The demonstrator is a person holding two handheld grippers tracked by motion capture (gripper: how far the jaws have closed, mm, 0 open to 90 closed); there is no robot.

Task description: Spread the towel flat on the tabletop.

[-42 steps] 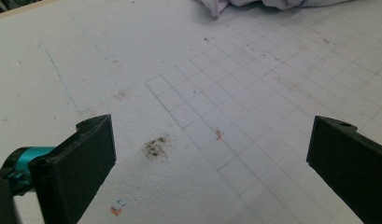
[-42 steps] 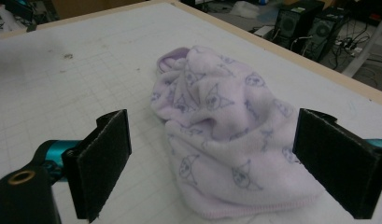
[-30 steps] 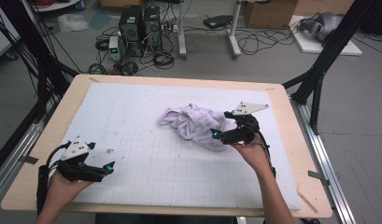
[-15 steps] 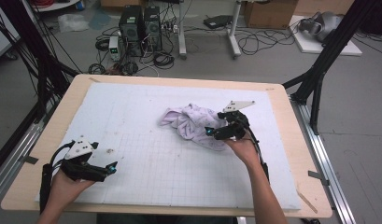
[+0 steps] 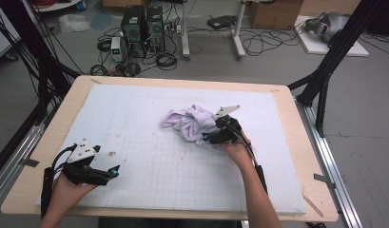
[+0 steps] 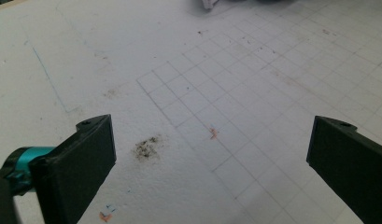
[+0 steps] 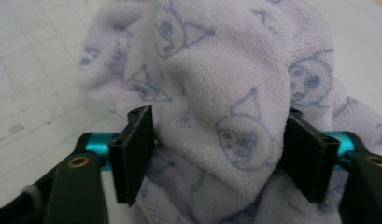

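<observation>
A crumpled lilac towel [image 5: 186,122] printed with small cartoon faces lies at the middle of the white gridded mat [image 5: 135,109]. My right gripper [image 5: 207,138] is pushed into the towel's near right side. In the right gripper view a thick fold of the towel [image 7: 226,70] bulges between the jaws of the right gripper [image 7: 216,149] and touches both, which stand apart. My left gripper [image 5: 113,171] rests low at the mat's front left, far from the towel. In its own view the left gripper [image 6: 212,158] is wide open over bare mat, with a dark smudge [image 6: 146,147] between the jaws.
The mat lies on a wooden table [image 5: 306,156] with black frame posts [image 5: 325,71] at both sides. Computers and cables [image 5: 144,28] sit on the floor beyond the far edge. A corner of the towel [image 6: 209,3] shows far ahead in the left gripper view.
My right gripper has moved left and a little forward, deeper into the towel, so that a fold now sits between its jaws. The left gripper has hardly moved.
</observation>
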